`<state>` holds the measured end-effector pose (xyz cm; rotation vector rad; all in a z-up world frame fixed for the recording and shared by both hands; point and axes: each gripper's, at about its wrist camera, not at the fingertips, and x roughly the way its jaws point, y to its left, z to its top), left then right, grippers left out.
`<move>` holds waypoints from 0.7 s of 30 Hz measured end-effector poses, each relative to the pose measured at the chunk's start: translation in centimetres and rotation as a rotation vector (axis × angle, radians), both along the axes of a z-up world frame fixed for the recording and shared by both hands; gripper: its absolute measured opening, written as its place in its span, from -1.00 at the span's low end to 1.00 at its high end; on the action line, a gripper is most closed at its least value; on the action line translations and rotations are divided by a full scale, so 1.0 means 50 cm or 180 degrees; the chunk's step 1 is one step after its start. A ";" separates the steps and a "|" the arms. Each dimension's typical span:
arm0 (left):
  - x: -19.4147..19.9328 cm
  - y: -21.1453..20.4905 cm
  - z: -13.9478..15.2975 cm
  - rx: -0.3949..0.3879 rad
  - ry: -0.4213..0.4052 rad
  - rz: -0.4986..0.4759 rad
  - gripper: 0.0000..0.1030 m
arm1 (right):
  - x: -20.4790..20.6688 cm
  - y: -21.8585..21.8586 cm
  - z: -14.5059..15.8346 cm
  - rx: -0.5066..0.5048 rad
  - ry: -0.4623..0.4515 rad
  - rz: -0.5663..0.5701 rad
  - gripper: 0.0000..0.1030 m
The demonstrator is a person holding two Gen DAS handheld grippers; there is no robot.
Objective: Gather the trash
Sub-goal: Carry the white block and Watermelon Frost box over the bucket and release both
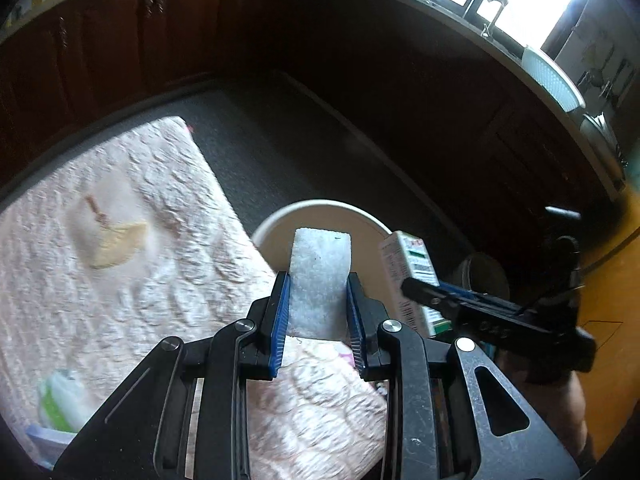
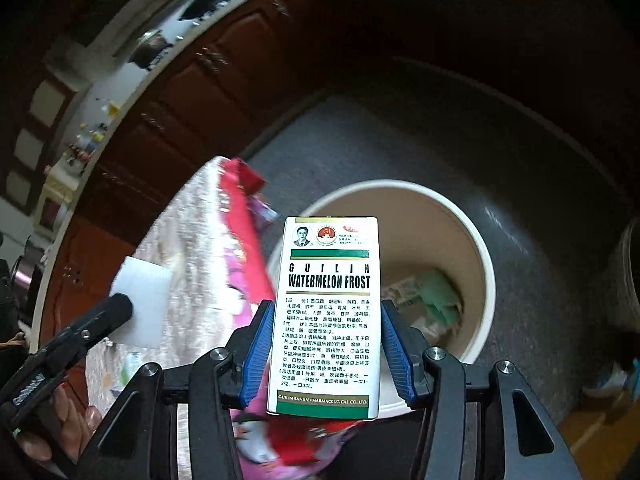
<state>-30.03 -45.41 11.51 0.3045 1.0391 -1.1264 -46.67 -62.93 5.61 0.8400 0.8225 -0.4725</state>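
My left gripper [image 1: 318, 280] is shut on a white foam block [image 1: 320, 276] and holds it over the near rim of a cream bin [image 1: 280, 220]. My right gripper [image 2: 326, 312] is shut on a white and green medicine box [image 2: 330, 312] marked Watermelon Frost, above the bin's near rim [image 2: 486, 280]. Green and paper trash [image 2: 438, 292] lies in the bin. The box [image 1: 404, 276] and right gripper also show at the right of the left wrist view. The foam block [image 2: 142, 300] and left gripper show at the left of the right wrist view.
A table with a pink quilted cloth [image 1: 140, 240] stands left of the bin. A yellowish peel [image 1: 116, 244] and a green-white wrapper [image 1: 60, 400] lie on it. Red and pink packaging [image 2: 244, 248] hangs at the cloth's edge. Dark cabinets [image 1: 160, 32] ring the grey floor [image 1: 280, 140].
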 end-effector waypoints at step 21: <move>0.000 0.016 -0.005 -0.0023 -0.0017 0.0038 0.14 | 0.003 -0.019 -0.068 0.0180 0.0253 -0.0270 0.15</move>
